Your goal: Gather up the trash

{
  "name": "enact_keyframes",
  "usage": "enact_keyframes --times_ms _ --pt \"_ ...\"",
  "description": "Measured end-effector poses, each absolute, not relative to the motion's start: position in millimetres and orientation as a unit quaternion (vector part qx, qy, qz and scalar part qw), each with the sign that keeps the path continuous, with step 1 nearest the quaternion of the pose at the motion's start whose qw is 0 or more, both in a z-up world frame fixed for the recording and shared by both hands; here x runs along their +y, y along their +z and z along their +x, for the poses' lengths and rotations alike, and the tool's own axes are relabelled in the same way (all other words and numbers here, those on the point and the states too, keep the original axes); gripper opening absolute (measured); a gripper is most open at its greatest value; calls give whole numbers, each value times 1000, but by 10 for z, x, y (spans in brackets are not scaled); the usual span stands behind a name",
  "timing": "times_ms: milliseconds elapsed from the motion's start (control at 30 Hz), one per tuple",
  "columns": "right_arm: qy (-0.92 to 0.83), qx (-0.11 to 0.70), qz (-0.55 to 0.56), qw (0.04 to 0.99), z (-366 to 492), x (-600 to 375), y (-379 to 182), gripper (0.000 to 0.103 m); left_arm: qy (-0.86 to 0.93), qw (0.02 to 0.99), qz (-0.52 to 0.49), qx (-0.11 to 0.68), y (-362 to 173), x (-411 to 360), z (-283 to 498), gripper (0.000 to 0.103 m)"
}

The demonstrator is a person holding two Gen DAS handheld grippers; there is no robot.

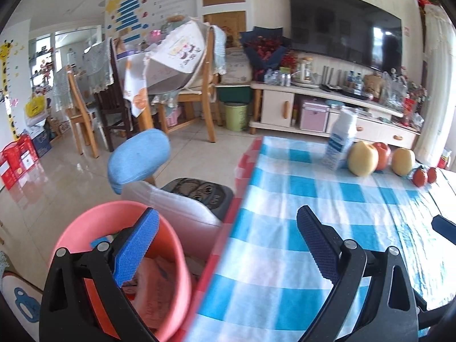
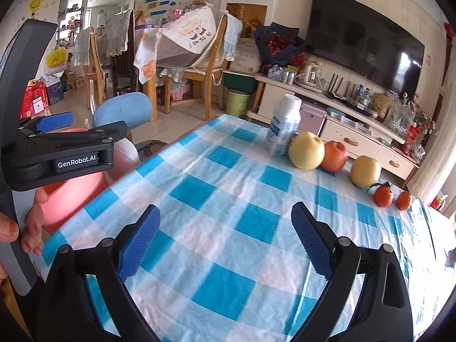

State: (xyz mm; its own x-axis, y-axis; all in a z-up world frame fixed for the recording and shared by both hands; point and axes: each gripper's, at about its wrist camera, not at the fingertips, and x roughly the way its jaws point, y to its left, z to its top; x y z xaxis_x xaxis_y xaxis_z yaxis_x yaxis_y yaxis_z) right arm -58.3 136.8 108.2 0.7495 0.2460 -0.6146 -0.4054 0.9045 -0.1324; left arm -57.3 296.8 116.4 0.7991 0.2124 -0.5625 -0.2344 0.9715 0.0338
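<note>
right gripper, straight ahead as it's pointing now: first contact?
Probably the checked tablecloth: the open right gripper angles down over bare cloth. On a shallower line, the yellow pear or white bottle; depth unclear.

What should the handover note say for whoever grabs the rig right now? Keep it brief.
Left gripper: open, empty, straddling the table edge above the pink bin.
Right gripper: open, empty, over the checked tablecloth.
Pink bin sits on the floor beside the table; crumpled paper or wrapper trash is already inside.
Left on the table: white bottle, likely the next trash item, upright at the far end beside two pears, an apple and two small oranges. The fruit looks whole; probably leave it.
</note>
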Motion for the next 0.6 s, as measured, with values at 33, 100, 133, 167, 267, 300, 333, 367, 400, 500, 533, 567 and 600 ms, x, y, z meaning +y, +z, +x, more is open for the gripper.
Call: enact_keyframes --times_ms 33,100,133,167,267,300,333,367,400,500,533,567,600 --pt "173 307 -130 927 -591 1325 1082 94 114 949 -17 293 1167 2923 -576 96" --pt "168 307 -127 928 -612 1220 1088 94 106 950 -11 293 1157 2805 -582 96" --pt "165 307 -125 929 -622 1159 1091 94 102 951 -7 293 1151 2746 -584 96" --pt "163 307 -124 929 -627 1121 1094 94 99 951 -2 294 1145 2687 -585 96" --pt "155 305 -122 932 -658 977 1103 94 90 951 13 296 1141 2536 -589 96" --pt "152 305 -120 933 -663 928 1107 94 87 951 18 297 1138 2476 -593 96" --pt "150 304 -117 933 -667 874 1109 94 83 951 22 297 1136 2417 -596 96" --pt "147 304 -113 935 -670 813 1115 94 79 951 25 298 1136 2376 -599 96" --pt "144 304 -109 935 -671 757 1119 94 75 951 27 299 1131 2316 -601 96" --pt "136 302 -99 938 -690 594 1140 94 64 951 30 301 1118 2146 -605 96" --pt "132 300 -96 940 -701 528 1148 94 60 951 29 301 1116 2093 -611 96" --pt "129 299 -94 941 -708 480 1154 94 56 951 28 303 1109 2045 -611 96" --pt "126 298 -91 942 -720 420 1160 94 49 950 28 306 1099 1983 -610 96"
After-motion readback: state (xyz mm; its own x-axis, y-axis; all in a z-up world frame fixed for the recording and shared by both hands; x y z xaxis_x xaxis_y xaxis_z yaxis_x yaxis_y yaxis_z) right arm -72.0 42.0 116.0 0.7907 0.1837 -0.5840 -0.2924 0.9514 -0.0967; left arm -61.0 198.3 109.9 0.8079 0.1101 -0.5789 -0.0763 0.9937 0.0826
